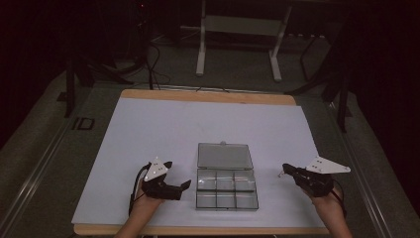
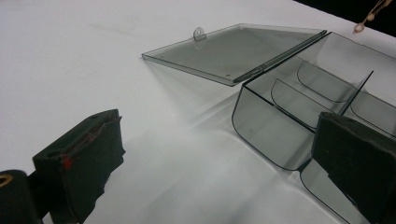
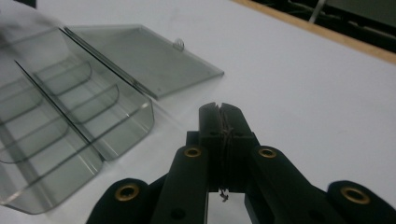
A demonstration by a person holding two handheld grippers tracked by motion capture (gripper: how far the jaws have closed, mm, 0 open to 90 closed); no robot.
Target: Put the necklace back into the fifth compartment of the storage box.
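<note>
A clear plastic compartment box (image 1: pixel 227 192) lies open near the table's front edge. Its lid (image 1: pixel 224 155) is folded back flat on the far side. My left gripper (image 1: pixel 179 174) rests just left of the box. Its jaws stand wide open with nothing between them, and the box's near corner (image 2: pixel 271 140) lies ahead of them. My right gripper (image 1: pixel 286 168) hovers to the right of the box, shut on a thin brownish cord-like piece (image 3: pixel 223 140). A short end of that piece dangles from the tip (image 2: pixel 369 16). I cannot tell exactly what it is.
A white sheet (image 1: pixel 163 129) covers the wooden table (image 1: pixel 208 95). Beyond the far edge stand white table legs (image 1: pixel 200 49) and cables on a dark floor. The box compartments (image 3: pixel 70 116) look bare.
</note>
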